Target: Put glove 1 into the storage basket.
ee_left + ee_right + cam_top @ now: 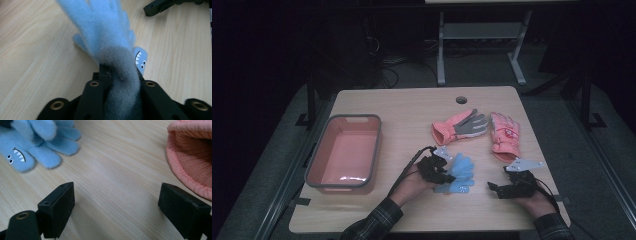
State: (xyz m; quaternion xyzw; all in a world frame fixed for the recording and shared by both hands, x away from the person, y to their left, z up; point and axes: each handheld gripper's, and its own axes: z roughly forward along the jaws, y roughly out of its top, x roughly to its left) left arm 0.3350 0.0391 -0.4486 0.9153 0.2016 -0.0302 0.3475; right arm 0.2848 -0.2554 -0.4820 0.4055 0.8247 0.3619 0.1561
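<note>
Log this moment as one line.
left gripper: shut on blue glove | right gripper: open, above table | pink tub: empty

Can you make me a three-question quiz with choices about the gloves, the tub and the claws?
1. Where is the pink tub? A left side of the table B far right corner C on the floor
2. How many pink gloves lie on the table? A one B two C four
3. What is the left claw doing? A gaping open B shut on the blue glove C resting in the tub

Answers: 1 A, it sits left of the gloves. 2 B, one palm-up, one beside it. 3 B, the grey cuff is pinched between its jaws.
</note>
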